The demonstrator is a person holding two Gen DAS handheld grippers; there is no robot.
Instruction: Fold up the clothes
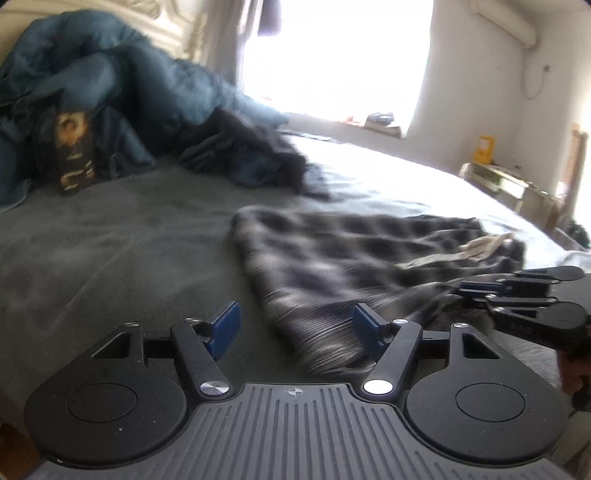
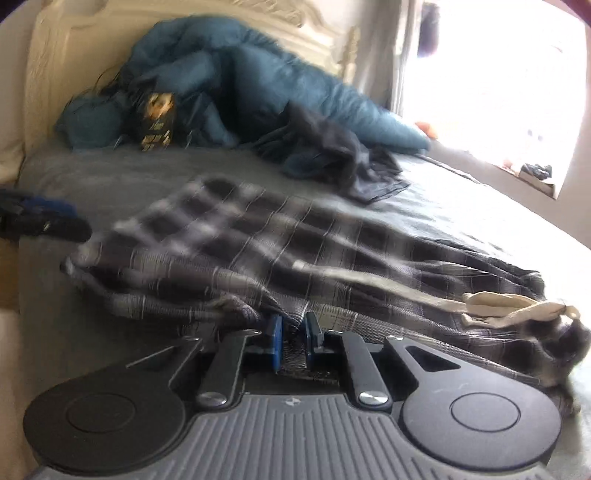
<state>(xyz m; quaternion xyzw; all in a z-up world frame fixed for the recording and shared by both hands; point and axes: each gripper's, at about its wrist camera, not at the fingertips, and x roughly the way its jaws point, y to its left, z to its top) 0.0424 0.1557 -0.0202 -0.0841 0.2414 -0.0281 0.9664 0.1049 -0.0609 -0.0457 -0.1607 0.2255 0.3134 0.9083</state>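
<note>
Right wrist view: right tongs [image 2: 294, 334] pinch plaid garment [image 2: 295, 240], angled downward.

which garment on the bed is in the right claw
The plaid garment, nearest, pinched by the right claw; the dark garment lies untouched farther back.

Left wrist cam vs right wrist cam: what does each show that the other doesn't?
Left only: its own left gripper, jaws wide apart and empty; a wall air conditioner; a low shelf.
Right only: the right gripper pinching the plaid garment's edge between its pads.
Both: the garment with its pale drawstring, the blue duvet, the grey bedsheet.
</note>
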